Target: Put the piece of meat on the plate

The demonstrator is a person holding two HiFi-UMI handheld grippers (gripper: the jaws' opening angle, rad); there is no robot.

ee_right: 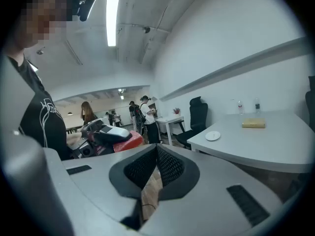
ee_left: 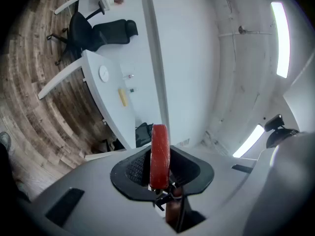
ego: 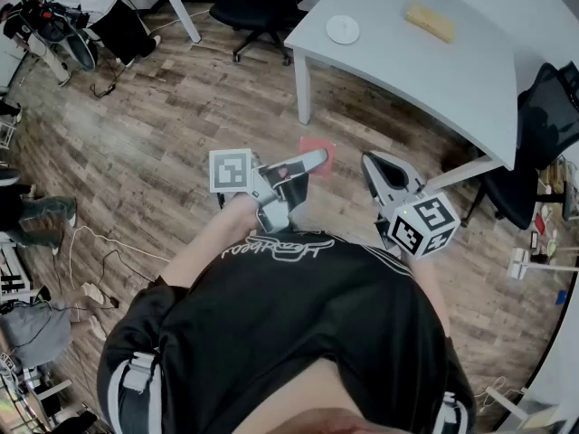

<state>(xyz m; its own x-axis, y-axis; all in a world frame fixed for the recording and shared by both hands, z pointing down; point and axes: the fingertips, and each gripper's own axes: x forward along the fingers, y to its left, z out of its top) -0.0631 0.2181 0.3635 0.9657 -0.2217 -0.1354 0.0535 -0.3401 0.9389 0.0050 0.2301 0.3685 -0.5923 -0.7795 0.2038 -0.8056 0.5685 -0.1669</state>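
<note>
Wooden floor (ego: pixel 181 107) lies open between meat (ego: pixel 318 155) and table (ego: pixel 398 70).

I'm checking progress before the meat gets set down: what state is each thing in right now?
left gripper: shut on the piece of meat.
piece of meat: clamped, held off the floor and away from the table.
right gripper: shut, nothing in it.
plate: empty, flat on the white table.
tan block: lying on the same table, apart from the plate.
</note>
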